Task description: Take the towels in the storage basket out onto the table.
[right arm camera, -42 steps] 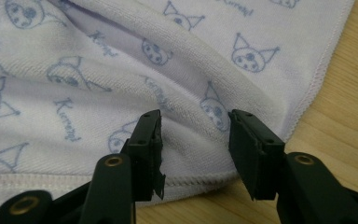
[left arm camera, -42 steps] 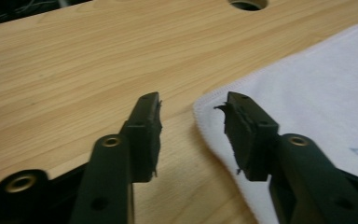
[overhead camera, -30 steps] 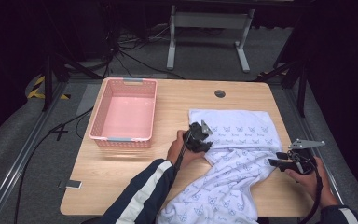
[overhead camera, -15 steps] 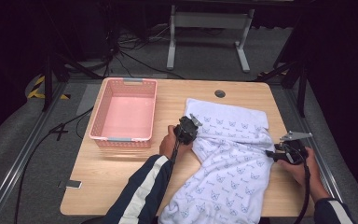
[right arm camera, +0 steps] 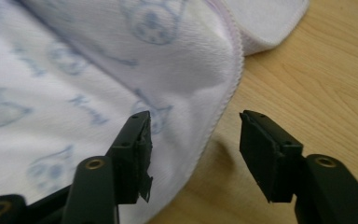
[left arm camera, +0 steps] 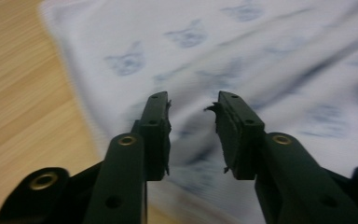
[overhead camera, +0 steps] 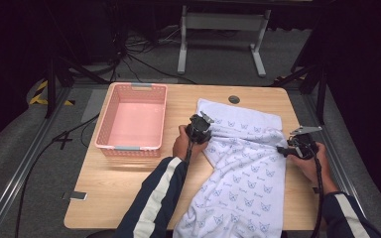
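Towel [overhead camera: 243,163] on tabletop [overhead camera: 129,193], spread from 12 o'clock, 6 o'clock end overhanging. Fold barely begun. My left tool [left arm camera: 192,133] just reopened, gripping nothing; right tool [right arm camera: 193,154] open at towel's 3 o'clock hem. Basket [overhead camera: 131,148] empty.

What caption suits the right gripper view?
Open right gripper straddling the hemmed edge of a cat-print towel on a wooden table.

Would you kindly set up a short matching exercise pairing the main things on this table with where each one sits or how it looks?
Things:
1. basket
2. towel
3. left claw
4. right claw

Descriptions:
A. white with blue print, hanging over the table's near edge
B. pink, on the table's left half
C. open at the towel's right edge
D. open over the towel's left part

Pairs: 1-B, 2-A, 3-D, 4-C
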Demonstrator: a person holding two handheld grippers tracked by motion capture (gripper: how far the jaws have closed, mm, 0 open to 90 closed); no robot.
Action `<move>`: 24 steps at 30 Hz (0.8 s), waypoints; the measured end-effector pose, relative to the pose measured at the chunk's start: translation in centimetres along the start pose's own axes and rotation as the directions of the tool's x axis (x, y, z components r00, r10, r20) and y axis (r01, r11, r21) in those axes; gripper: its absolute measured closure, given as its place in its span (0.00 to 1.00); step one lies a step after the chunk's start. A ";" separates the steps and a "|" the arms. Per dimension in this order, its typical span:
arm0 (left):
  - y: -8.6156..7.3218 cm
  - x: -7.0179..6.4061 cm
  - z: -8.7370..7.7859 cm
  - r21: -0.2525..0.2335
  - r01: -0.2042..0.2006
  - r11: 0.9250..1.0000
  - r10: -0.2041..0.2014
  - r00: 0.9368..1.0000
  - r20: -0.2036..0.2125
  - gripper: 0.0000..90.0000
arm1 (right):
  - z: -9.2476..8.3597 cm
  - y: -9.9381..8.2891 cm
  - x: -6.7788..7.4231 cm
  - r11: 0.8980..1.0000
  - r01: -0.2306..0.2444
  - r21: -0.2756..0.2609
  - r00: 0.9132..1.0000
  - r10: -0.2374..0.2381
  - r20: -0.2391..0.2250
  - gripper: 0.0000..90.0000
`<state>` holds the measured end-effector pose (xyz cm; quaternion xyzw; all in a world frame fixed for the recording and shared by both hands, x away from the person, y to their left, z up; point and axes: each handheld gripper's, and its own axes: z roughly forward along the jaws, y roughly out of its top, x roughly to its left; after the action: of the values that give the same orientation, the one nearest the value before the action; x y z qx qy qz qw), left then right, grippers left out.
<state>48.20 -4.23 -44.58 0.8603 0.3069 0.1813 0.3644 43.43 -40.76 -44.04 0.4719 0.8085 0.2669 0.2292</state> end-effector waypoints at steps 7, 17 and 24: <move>-2.5 -3.6 -1.7 0.054 -0.107 0.993 0.096 0.980 0.175 0.73 | -3.5 -2.0 4.5 0.992 0.104 -0.066 0.980 -0.114 -0.163 0.55; -3.2 -1.8 -1.7 0.080 -0.055 0.995 0.054 0.998 0.011 0.81 | -3.0 -3.4 8.0 0.976 0.214 -0.027 0.944 -0.214 -0.252 0.52; -3.1 1.1 -1.1 0.105 0.037 0.994 -0.026 0.994 -0.107 0.82 | -2.5 -3.1 5.4 0.987 0.159 -0.014 0.981 -0.160 -0.109 0.51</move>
<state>47.24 -1.22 -45.97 0.8628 0.3487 0.2040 0.3039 37.46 -37.78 -44.75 0.3897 0.8543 0.2753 0.2065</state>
